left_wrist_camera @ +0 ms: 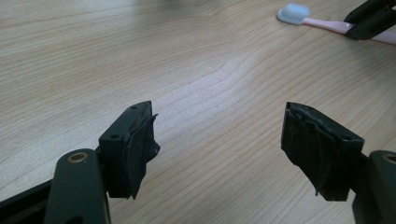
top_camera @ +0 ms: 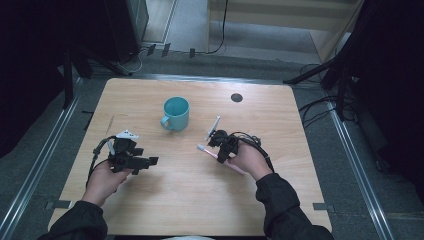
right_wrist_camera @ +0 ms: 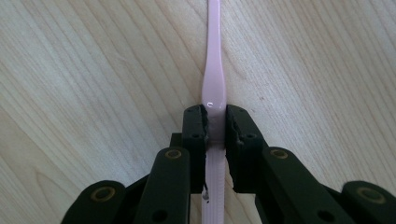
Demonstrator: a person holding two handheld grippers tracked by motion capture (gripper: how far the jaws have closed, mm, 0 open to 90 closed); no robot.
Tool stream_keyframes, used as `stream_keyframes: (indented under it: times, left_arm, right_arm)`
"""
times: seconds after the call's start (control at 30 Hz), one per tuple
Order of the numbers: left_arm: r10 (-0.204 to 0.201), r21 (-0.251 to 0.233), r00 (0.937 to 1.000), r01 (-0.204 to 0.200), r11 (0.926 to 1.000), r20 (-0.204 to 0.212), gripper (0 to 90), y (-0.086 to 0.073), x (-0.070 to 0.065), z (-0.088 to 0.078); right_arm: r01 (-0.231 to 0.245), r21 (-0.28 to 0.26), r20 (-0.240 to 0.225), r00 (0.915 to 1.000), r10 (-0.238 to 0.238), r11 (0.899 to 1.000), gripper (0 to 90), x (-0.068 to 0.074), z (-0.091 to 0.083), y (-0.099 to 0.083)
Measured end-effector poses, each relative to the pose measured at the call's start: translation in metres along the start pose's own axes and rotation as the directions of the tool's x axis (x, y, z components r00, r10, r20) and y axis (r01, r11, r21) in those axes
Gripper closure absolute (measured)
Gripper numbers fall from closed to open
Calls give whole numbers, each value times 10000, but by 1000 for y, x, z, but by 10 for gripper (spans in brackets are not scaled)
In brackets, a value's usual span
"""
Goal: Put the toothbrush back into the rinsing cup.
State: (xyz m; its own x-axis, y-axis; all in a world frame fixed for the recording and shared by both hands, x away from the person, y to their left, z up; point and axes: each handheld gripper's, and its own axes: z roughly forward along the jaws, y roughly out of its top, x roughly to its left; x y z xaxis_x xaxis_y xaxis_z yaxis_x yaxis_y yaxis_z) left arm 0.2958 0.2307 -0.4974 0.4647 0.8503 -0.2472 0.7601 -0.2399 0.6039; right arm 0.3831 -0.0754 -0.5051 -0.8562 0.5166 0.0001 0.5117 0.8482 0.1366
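- The wooden desk (top_camera: 190,200) carries everything; places below are given from the teal mug.
- The teal mug (top_camera: 176,113) stands upright toward the far middle of the desk, handle on its left.
- The left claw (top_camera: 150,161), nearer the person and to the mug's left, has its jaws spread wide with nothing between them.
- The right claw (top_camera: 218,156), nearer and to the mug's right, is clamped on the toothbrush handle.
- The pink toothbrush (top_camera: 210,152) lies low over the desk, its white head (left_wrist_camera: 293,12) pointing toward the left claw.
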Motion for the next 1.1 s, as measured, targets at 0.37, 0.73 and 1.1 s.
stream_keyframes:
  times: [0.37, 0.73, 1.1]
  left_arm:
    - [6, 10, 10000, -6, 10000, 25, 257, 0, 0, 0]
    - [30, 27, 10000, -30, 10000, 30, 257, 0, 0, 0]
    - [1, 16, 10000, -1, 10000, 39, 256, 1, 1, 0]
  right_arm:
    - [-119, -24, -111, 9999, 119, 9999, 790, -1, -5, -2]
    - [-241, -447, -142, 9996, 235, 9987, 789, -1, -21, -7]
    - [-463, -1489, -496, 9980, 393, 9878, 790, -3, -40, -14]
